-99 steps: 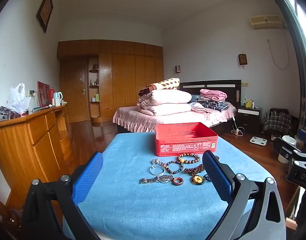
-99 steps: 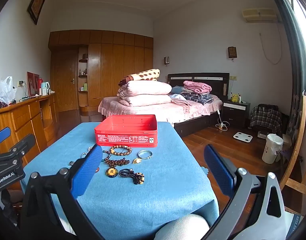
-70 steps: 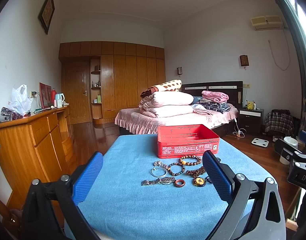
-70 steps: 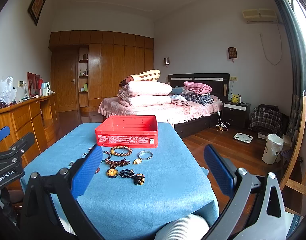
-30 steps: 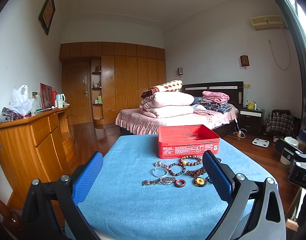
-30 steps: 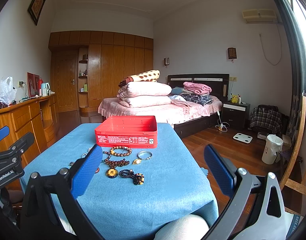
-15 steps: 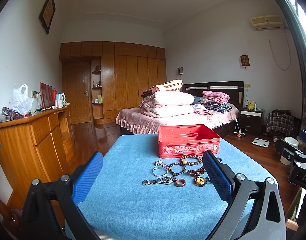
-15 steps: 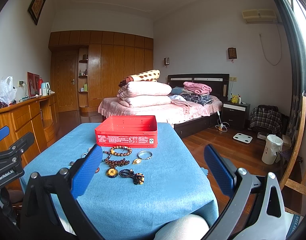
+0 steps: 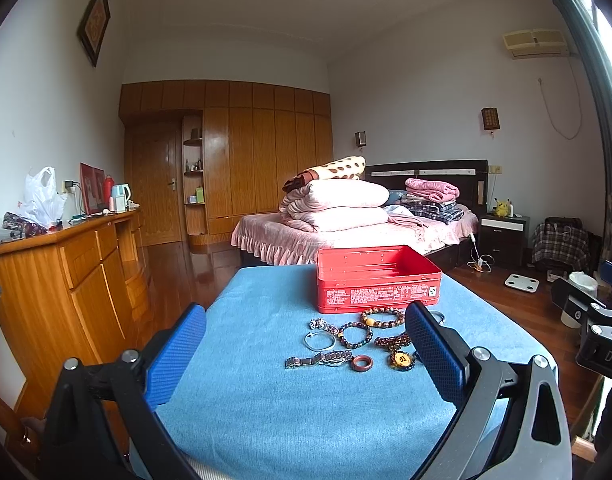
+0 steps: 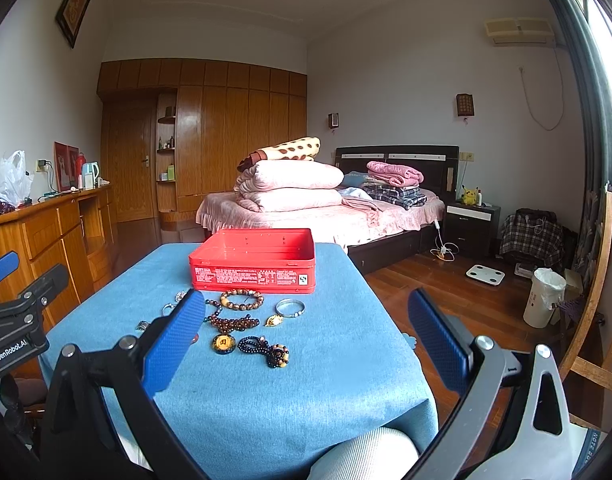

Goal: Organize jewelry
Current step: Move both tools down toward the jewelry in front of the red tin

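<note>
An open red tin box (image 9: 378,280) (image 10: 253,262) stands at the far end of a table with a blue cloth (image 9: 265,392) (image 10: 338,344). In front of it lie several pieces of jewelry: a brown bead bracelet (image 9: 381,317) (image 10: 241,300), a silver bangle (image 9: 320,341) (image 10: 290,307), a metal watch (image 9: 318,359), a red ring (image 9: 362,363), a round pendant (image 9: 402,360) (image 10: 223,344) and a dark bead string (image 10: 265,350). My left gripper (image 9: 306,338) is open and empty, near the table's front. My right gripper (image 10: 306,328) is open and empty, also short of the jewelry.
A wooden sideboard (image 9: 65,280) stands left of the table. A bed with folded quilts (image 9: 346,208) is behind it. A white bin (image 10: 544,296) and a wooden chair frame (image 10: 598,300) are at the right. The other gripper's body shows at each view's edge (image 9: 598,332) (image 10: 13,320).
The left view has tilted up slightly since the first frames, so the table sits a little lower. The right gripper and the jewelry have not moved.
</note>
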`<state>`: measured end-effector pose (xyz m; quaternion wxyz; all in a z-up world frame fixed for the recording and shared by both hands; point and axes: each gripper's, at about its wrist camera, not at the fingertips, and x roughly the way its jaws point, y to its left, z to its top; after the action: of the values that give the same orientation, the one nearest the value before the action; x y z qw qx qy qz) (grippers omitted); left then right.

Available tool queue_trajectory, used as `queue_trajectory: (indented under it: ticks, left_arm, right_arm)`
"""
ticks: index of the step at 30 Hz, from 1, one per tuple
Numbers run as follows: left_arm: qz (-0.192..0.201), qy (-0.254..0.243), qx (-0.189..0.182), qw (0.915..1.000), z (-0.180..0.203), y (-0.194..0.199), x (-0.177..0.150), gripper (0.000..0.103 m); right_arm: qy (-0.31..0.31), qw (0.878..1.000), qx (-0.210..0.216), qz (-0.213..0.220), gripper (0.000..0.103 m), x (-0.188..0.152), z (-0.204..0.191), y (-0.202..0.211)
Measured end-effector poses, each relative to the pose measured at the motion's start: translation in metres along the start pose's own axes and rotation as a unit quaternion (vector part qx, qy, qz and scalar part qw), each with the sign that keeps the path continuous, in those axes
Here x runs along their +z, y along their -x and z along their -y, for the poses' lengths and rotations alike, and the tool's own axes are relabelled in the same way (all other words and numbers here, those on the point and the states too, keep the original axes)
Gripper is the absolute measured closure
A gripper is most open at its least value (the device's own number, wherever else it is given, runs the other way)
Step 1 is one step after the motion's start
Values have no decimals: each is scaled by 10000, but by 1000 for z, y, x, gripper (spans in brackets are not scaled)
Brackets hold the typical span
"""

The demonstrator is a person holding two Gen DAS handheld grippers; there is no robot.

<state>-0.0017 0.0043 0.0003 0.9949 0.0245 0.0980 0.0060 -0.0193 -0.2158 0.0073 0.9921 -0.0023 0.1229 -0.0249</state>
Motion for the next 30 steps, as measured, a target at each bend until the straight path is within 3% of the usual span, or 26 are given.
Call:
queue_trajectory:
  ticks: [7, 21, 30]
  left_arm:
    - [-171, -21, 18, 9998, 1, -16, -3, 6]
    - [-807, -37, 270, 9964, -2, -87, -18, 6]
    - [-1438, -88, 159, 9894, -6, -149, -26, 6]
  right_arm:
    - [-6, 9999, 24, -135, 5, -8, 3, -4]
    - [28, 9970, -50, -777, 5, -17, -2, -91]
    - [-79, 9905, 134, -1370, 5, -19, 8, -149]
